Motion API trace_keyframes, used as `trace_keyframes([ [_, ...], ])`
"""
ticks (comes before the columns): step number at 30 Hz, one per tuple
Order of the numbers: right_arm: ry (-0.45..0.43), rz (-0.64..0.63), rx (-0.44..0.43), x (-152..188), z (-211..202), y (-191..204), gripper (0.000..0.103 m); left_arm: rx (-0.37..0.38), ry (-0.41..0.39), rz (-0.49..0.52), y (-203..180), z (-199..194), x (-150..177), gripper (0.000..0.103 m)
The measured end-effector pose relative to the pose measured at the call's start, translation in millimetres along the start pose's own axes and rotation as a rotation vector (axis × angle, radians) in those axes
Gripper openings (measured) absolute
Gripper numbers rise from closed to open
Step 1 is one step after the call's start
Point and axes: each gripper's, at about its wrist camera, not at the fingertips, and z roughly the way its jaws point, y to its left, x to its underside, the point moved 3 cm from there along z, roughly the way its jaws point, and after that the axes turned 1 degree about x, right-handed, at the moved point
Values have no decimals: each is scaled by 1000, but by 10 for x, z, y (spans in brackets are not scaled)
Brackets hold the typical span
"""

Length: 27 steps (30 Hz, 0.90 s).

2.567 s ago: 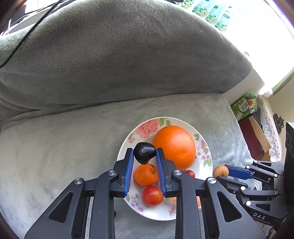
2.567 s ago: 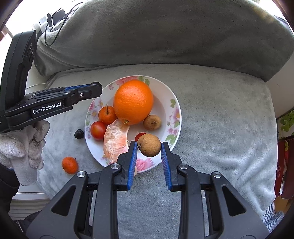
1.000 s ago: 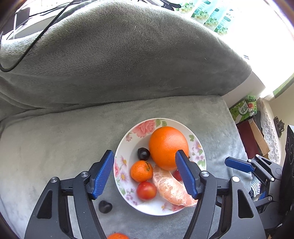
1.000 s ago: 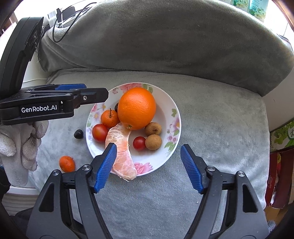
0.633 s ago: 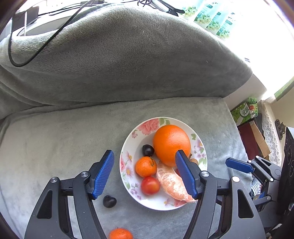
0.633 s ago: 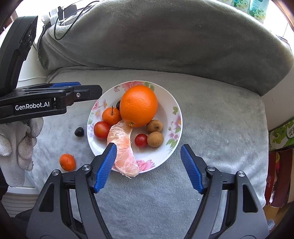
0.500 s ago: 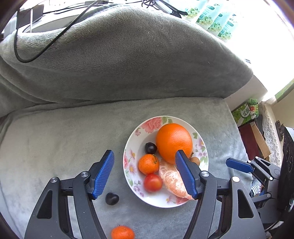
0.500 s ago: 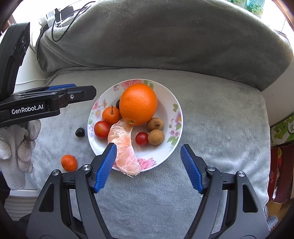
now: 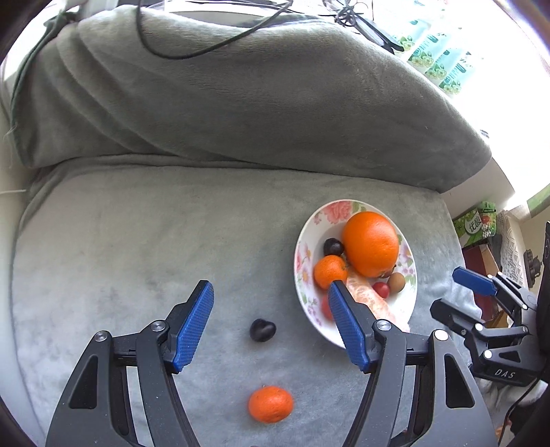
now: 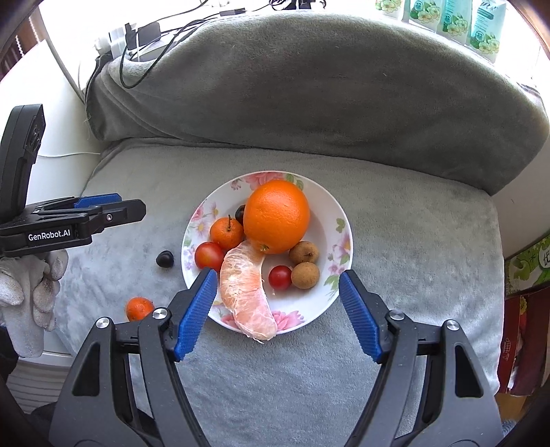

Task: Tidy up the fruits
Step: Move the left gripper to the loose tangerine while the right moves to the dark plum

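A floral plate on the grey cushion holds a big orange, a small tangerine, a dark plum, cherry tomatoes, a peeled citrus segment and two brown longans. A dark plum and a small tangerine lie loose on the cushion left of the plate. My left gripper is open and empty above the loose plum. My right gripper is open and empty over the plate's near edge.
A thick folded grey blanket rises behind the cushion. Cables and bottles sit on the sill behind. Boxes stand off the cushion's right edge. A white surface borders the left.
My left gripper has swung left, away from the plate, and now sits over the loose plum and tangerine. My right gripper has stayed open above the plate.
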Motion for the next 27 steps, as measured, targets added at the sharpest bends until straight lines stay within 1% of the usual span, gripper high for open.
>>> trace_keyframes([
  [2, -1, -16, -1, -29, 2, 46, 86, -11, 3, -19, 92, -44, 83, 69],
  [5, 13, -43, 12, -72, 33, 117, 86, -23, 6, -44, 203, -108, 212, 69],
  [7, 16, -58, 6, -94, 48, 171, 86, -26, 12, -57, 259, -138, 306, 69],
  [10, 8, -82, -24, -117, 52, 275, 86, -30, 25, -75, 317, -156, 439, 69],
  [14, 17, -142, -82, -150, 85, 453, 86, -15, 40, -93, 306, -153, 581, 69],
  [17, 25, -209, -146, -186, 113, 633, 86, 13, 46, -101, 252, -155, 706, 69],
  [19, 40, -280, -175, -205, 150, 765, 85, 33, 52, -107, 194, -133, 782, 69],
  [20, 50, -325, -179, -213, 174, 840, 80, 43, 56, -110, 165, -121, 818, 69],
  [21, 63, -369, -184, -219, 200, 910, 72, 55, 59, -113, 129, -108, 862, 69],
  [23, 92, -450, -205, -224, 259, 1054, 65, 73, 60, -121, 87, -78, 921, 68],
  [24, 104, -488, -214, -227, 291, 1122, 62, 80, 58, -126, 75, -62, 949, 66],
  [26, 133, -552, -221, -226, 370, 1240, 57, 92, 63, -145, 63, -11, 988, 66],
  [27, 153, -573, -232, -230, 419, 1291, 52, 96, 63, -154, 58, 15, 1002, 66],
])
